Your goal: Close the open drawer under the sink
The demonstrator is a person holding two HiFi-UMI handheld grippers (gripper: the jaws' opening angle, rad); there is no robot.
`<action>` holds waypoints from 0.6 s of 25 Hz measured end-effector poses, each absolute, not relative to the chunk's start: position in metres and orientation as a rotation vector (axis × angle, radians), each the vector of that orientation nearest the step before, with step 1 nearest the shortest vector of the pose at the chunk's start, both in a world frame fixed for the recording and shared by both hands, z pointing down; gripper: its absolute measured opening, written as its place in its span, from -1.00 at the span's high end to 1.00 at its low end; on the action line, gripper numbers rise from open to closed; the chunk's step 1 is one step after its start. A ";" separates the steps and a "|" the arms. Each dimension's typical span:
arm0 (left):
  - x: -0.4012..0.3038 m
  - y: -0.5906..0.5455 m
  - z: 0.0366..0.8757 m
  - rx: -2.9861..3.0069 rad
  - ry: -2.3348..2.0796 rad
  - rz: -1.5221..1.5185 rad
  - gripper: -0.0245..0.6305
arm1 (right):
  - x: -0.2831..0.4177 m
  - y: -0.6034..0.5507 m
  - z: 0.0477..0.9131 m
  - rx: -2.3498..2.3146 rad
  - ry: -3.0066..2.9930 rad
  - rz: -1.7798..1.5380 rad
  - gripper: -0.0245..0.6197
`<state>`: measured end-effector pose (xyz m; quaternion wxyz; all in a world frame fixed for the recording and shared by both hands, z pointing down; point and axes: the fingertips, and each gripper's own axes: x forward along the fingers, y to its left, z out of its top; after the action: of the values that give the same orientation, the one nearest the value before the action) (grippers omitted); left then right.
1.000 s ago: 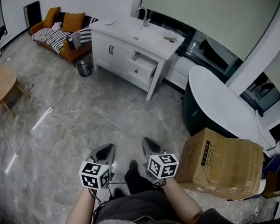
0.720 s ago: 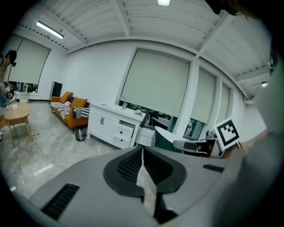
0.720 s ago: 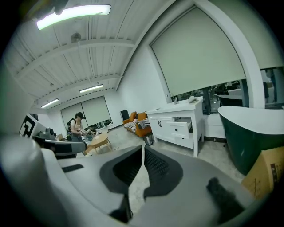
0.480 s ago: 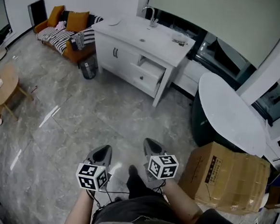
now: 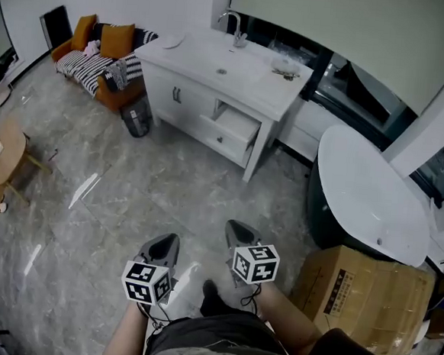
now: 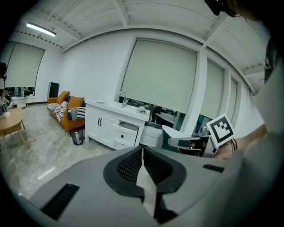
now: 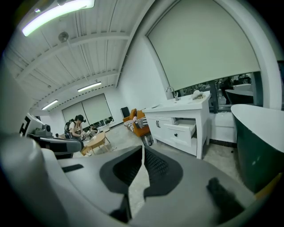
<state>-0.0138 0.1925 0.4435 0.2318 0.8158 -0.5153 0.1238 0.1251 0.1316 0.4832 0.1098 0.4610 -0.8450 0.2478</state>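
Observation:
A white vanity cabinet (image 5: 207, 80) with a sink and tap stands across the grey tiled floor. Its upper right drawer (image 5: 236, 126) is pulled out, and it also shows in the left gripper view (image 6: 128, 129) and the right gripper view (image 7: 183, 129). My left gripper (image 5: 171, 239) and right gripper (image 5: 232, 227) are held side by side in front of the person's body, far short of the cabinet and pointing toward it. In both gripper views the jaws meet at the tips, left (image 6: 142, 148) and right (image 7: 143, 148), with nothing between them.
An orange sofa (image 5: 102, 48) and a dark bin (image 5: 137, 117) sit left of the cabinet. A small round wooden table (image 5: 6, 152) is at far left. A white oval top on a dark base (image 5: 369, 200) and a cardboard box (image 5: 373, 296) stand at right. A person (image 7: 77, 126) sits far off.
The person has walked toward the vanity, so the cabinet and its open drawer sit lower and larger in the head view. Both grippers keep their place before the body, jaws unchanged.

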 end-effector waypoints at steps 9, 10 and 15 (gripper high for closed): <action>0.006 0.131 0.432 2.267 -1.435 0.346 0.85 | 0.155 0.083 0.485 1.405 -2.485 0.774 0.83; 0.007 0.128 0.431 2.277 -1.431 0.353 0.85 | 0.157 0.081 0.485 1.416 -2.484 0.780 0.83; 0.006 0.107 0.432 2.290 -1.417 0.355 0.85 | 0.164 0.067 0.488 1.470 -2.460 0.794 0.83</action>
<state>0.0063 0.1070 0.4325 0.2111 0.8242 -0.5098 0.1276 0.1636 0.0669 0.4880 0.0840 0.4925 -0.8244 0.2659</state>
